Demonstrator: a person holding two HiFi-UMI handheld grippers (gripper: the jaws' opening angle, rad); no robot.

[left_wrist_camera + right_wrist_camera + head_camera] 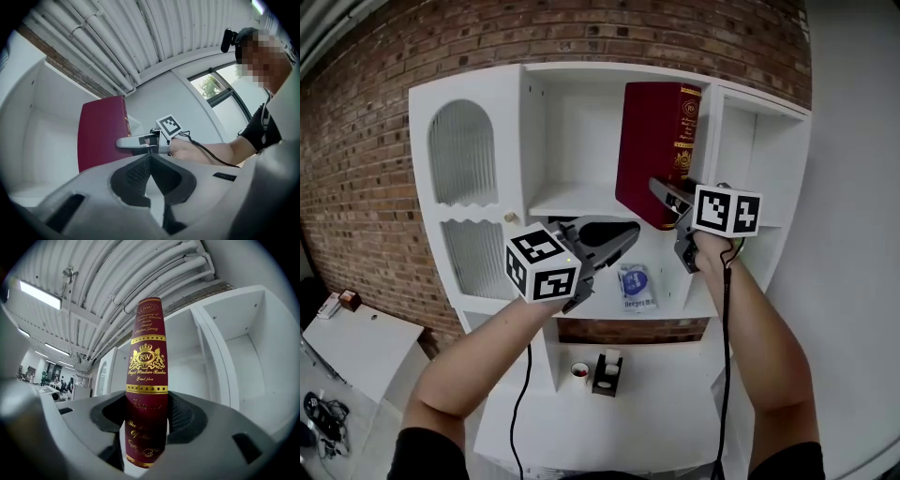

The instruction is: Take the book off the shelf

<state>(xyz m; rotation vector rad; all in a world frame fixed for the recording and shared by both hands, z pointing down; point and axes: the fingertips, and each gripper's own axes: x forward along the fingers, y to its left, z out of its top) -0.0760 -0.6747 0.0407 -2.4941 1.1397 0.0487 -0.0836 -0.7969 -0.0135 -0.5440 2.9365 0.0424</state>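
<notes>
A dark red book (652, 150) with gold lettering on its spine (145, 380) stands tilted at the front of the white shelf unit's upper middle compartment (572, 199). Its lower corner reaches past the shelf's front edge. My right gripper (667, 214) is shut on the book's lower spine, one pad on each side (146, 423). The left gripper view shows that gripper (136, 143) against the book (101, 136). My left gripper (633, 236) hangs below and left of the book, in front of the lower compartment. Its fingertips are together (150, 159) and hold nothing.
A blue and white packet (636, 286) lies on the lower shelf. A small cup (579, 371) and a black holder (607, 373) sit on the white counter below. An arched door (464, 150) closes the unit's left side. A white table (366, 342) stands at far left.
</notes>
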